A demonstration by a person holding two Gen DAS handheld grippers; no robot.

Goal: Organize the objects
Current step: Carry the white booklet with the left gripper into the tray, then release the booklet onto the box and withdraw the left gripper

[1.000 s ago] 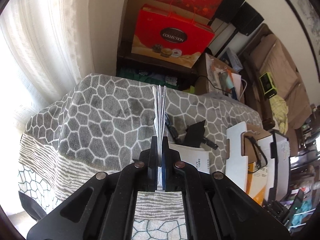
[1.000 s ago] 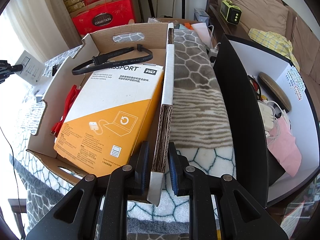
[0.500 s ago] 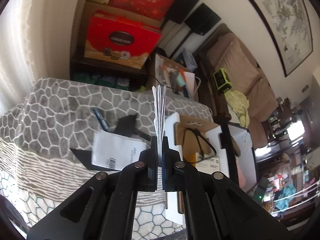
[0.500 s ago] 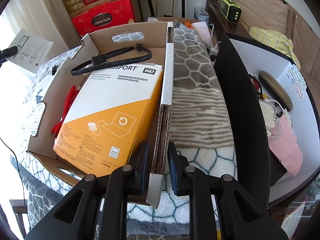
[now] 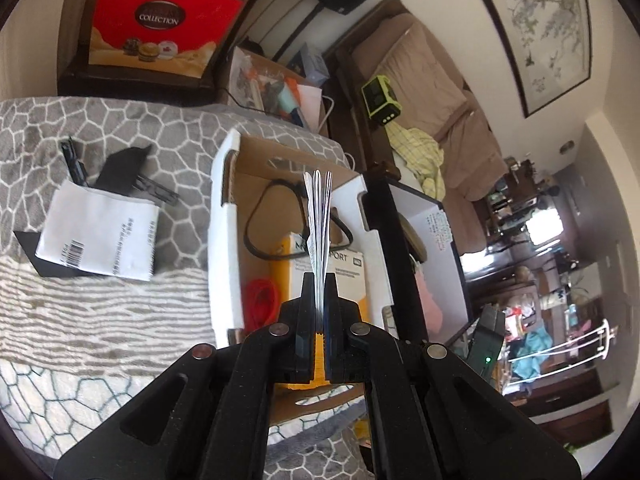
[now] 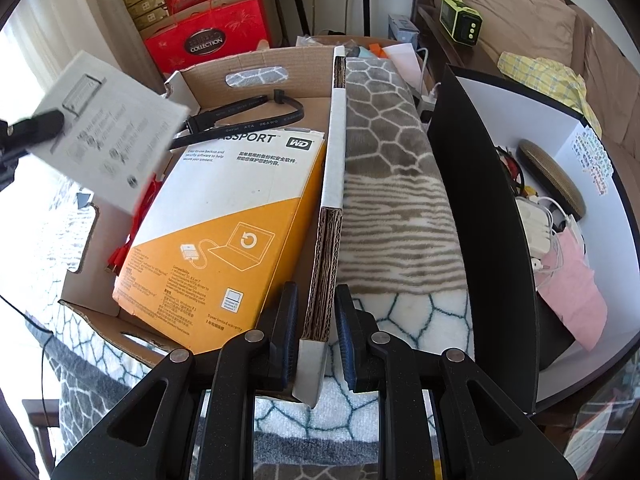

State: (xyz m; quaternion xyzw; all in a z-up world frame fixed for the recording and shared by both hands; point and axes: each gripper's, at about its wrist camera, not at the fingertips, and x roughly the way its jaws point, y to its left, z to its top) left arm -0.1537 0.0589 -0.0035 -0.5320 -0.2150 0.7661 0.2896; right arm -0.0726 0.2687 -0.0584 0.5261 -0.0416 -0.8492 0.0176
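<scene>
Cardboard open-top box (image 6: 256,68) holds an orange-and-white carton (image 6: 224,220), black flat cable (image 6: 248,114) at twelve o'clock, red cable (image 5: 262,300); right gripper (image 6: 316,312) clamps its wall, left gripper (image 5: 319,292) pinches a white leaflet (image 5: 319,216).

My black left gripper (image 5: 318,300) pinches white leaflets (image 5: 319,220). The cardboard box (image 6: 335,184) is brown with white edges, holding an orange-and-white package (image 6: 224,232) on a grey honeycomb blanket (image 6: 384,128).
</scene>
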